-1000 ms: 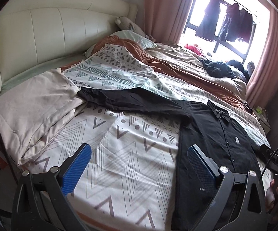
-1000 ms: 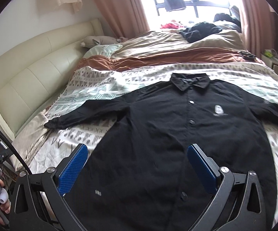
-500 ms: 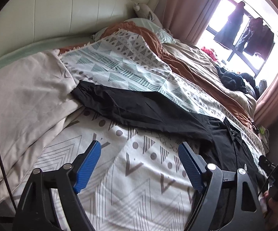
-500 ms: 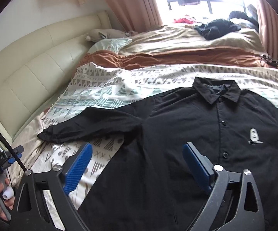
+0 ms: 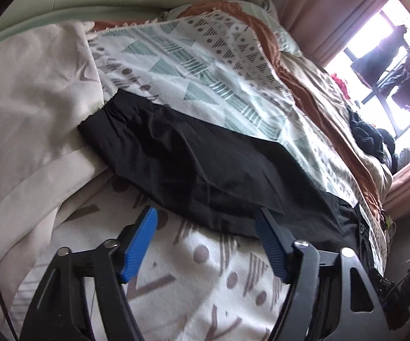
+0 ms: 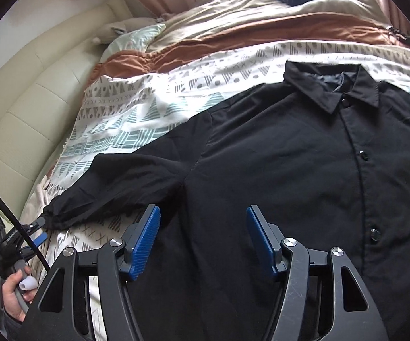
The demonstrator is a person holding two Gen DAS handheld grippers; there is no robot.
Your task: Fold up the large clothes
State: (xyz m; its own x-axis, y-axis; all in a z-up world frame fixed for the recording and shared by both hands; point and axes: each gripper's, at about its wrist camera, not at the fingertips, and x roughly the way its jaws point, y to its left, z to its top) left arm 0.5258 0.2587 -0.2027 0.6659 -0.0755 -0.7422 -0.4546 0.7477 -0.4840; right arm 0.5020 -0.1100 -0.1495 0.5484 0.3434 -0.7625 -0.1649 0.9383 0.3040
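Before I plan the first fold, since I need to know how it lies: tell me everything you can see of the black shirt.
The black shirt lies face up, spread flat on the patterned bedspread. It looks like thin woven cloth with a pointed collar, a buttoned front placket and a small white chest logo. One long sleeve stretches sideways, slightly rumpled, its gathered cuff near the beige blanket. Both the left gripper and right gripper are open over it, gripping nothing.

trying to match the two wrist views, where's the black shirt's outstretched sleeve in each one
Left wrist: the sleeve runs diagonally across the middle, cuff at upper left, just beyond the open left gripper.
Right wrist: the sleeve lies left of centre, cuff at lower left, ahead-left of the open right gripper.
Shared landmark: the teal-triangle patterned blanket bordering the sleeve.
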